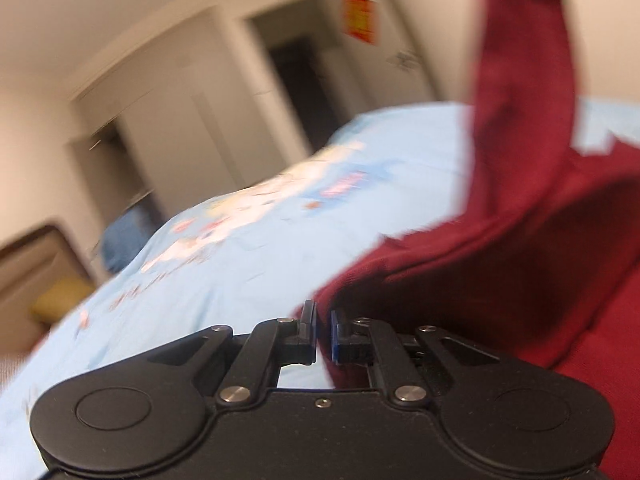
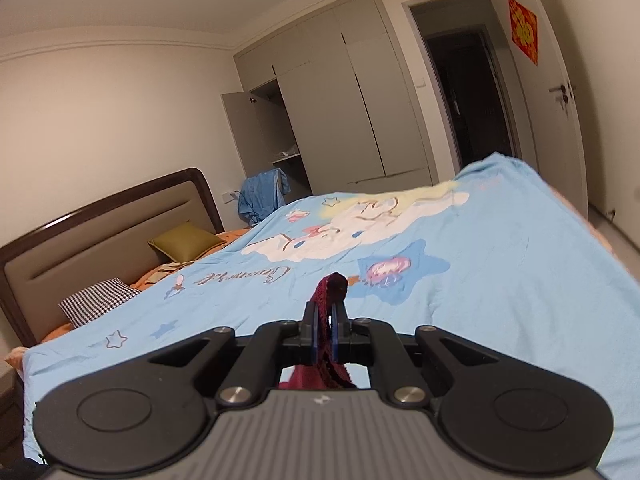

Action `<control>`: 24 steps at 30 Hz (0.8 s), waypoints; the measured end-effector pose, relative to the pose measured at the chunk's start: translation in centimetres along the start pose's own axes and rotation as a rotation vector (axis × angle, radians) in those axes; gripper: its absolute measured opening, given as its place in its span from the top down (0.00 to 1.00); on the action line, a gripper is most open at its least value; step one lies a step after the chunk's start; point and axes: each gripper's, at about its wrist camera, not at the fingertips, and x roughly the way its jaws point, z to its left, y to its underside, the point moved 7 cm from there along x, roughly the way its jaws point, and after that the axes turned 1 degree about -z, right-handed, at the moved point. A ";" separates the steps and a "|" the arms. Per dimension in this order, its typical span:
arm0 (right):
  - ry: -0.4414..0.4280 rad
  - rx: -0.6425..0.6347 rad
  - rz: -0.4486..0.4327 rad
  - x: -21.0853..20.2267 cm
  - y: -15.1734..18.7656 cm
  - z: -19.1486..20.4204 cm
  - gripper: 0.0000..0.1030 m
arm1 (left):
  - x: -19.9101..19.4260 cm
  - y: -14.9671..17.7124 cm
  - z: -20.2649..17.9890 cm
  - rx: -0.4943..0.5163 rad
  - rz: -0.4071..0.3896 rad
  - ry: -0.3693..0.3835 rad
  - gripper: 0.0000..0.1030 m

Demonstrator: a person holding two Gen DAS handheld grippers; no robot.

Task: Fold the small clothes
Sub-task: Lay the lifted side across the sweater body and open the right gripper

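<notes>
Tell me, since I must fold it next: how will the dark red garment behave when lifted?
Probably floppy: the dark red garment drapes and sags in folds. Likely light: a thin pinch in the right gripper holds it. It may slip, bunched between the jaws.

**Dark red knit garment, partly lifted off the bed**

The dark red garment (image 1: 520,240) is a soft knit piece, bunched and folded over itself. In the blurred left wrist view, one strip rises steeply upward while the rest sags in a hollow fold. In the right wrist view a fringed edge (image 2: 334,286) stands upright.
</notes>
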 end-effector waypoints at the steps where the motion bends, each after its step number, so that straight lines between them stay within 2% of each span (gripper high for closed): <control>1: -0.006 0.017 0.009 0.2 0.9 -0.3 0.93 | -0.1 0.4 1.4 -0.071 0.003 -0.019 0.94; 3: -0.006 0.046 0.042 0.7 3.3 -0.9 0.93 | -0.3 1.9 4.0 -0.223 0.015 -0.035 0.94; 5: 0.003 0.079 0.088 1.3 6.2 -1.8 0.93 | -0.4 3.5 5.1 -0.294 0.036 -0.022 0.94; 9: 0.043 0.150 0.169 1.5 11.5 -4.0 0.93 | -0.5 5.3 4.1 -0.249 0.091 0.045 0.92; 12: 0.068 0.179 0.201 0.8 14.4 -5.2 0.93 | -0.7 5.8 3.6 -0.225 0.121 0.091 0.81; 16: 0.084 0.201 0.205 -0.7 16.7 -6.3 0.93 | -1.1 6.6 3.6 -0.194 0.167 0.150 0.56; 18: 0.082 0.202 0.204 -1.2 17.4 -6.3 0.93 | -1.8 6.9 3.9 -0.186 0.185 0.178 0.50; 20: 0.078 0.184 0.197 -1.6 17.8 -6.1 0.93 | -2.8 7.1 4.3 -0.193 0.198 0.203 0.43; 22: 0.074 0.154 0.189 -1.8 18.1 -5.7 0.93 | -3.6 7.0 4.9 -0.211 0.202 0.225 0.32; 24: 0.069 0.123 0.182 -1.9 18.3 -5.3 0.92 | -4.3 6.5 5.6 -0.264 0.192 0.244 0.27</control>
